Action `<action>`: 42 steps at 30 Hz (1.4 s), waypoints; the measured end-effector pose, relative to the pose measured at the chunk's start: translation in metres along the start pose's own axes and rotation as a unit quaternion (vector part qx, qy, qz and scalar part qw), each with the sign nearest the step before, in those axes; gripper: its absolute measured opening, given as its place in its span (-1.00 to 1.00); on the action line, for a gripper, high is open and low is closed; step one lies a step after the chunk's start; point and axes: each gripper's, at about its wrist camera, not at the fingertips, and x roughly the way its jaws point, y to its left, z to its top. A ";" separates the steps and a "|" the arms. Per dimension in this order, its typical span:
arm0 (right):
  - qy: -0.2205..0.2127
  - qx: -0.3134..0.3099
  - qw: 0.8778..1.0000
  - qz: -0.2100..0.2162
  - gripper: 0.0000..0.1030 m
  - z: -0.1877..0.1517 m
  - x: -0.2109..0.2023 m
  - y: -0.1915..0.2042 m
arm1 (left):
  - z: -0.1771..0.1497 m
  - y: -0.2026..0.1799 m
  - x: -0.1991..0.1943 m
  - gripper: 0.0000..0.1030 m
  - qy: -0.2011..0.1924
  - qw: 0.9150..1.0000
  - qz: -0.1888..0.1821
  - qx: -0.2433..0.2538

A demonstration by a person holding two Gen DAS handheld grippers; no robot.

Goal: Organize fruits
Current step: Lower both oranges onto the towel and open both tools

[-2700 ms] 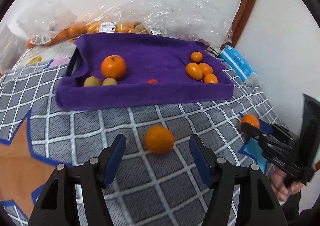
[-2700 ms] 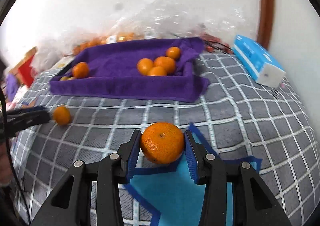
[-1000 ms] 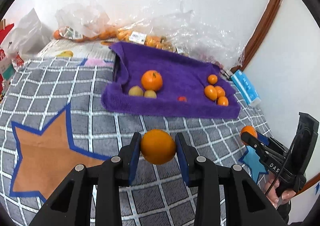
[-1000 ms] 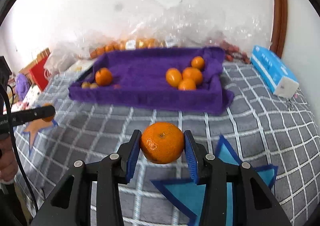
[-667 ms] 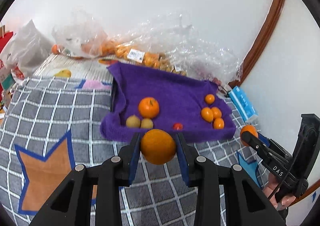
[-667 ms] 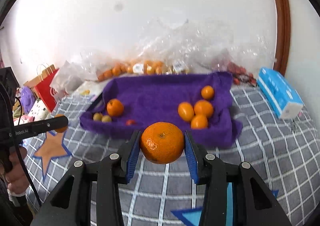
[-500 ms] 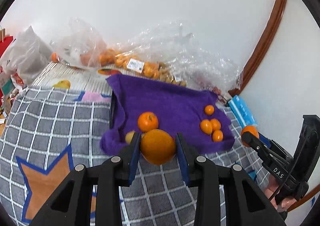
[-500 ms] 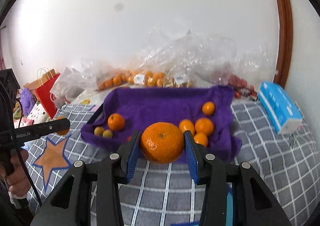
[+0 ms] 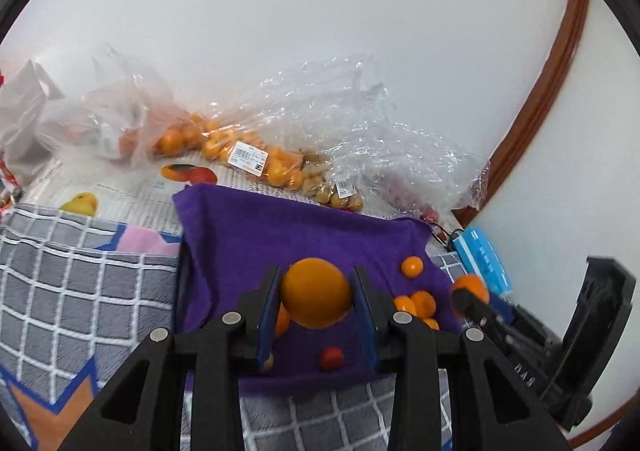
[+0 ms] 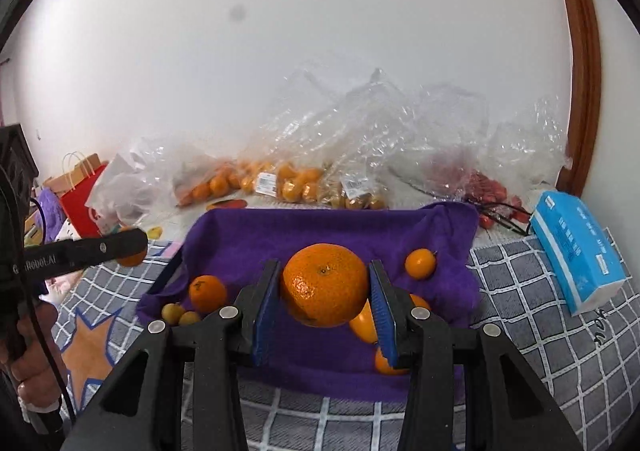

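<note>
My left gripper is shut on an orange and holds it in the air over the near left part of the purple towel-lined tray. My right gripper is shut on a larger orange above the tray's near middle. In the tray lie an orange with two small yellow-green fruits at the left, several small oranges at the right and a small red fruit. The right gripper also shows in the left wrist view, the left one in the right wrist view.
Clear plastic bags of oranges and red fruit lie behind the tray against the white wall. A blue tissue pack sits right of the tray. A grey checked mat with star shapes covers the surface. A red paper bag stands far left.
Both grippers have risen and moved forward with their oranges, from the mat to over the purple tray. Both stay shut on their fruit.
</note>
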 end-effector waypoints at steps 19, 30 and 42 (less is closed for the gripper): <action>0.100 0.046 0.993 0.033 -0.17 -0.031 0.060 -0.027 | -0.039 0.008 0.051 -0.36 0.059 0.998 0.013 0.012; 0.093 0.011 0.996 0.010 -0.16 -0.037 0.055 -0.016 | -0.043 0.001 0.053 -0.36 0.063 0.997 0.015 0.033; 0.071 0.033 0.997 0.007 -0.16 -0.030 0.052 -0.026 | -0.045 -0.003 0.055 -0.35 0.047 0.997 0.029 0.052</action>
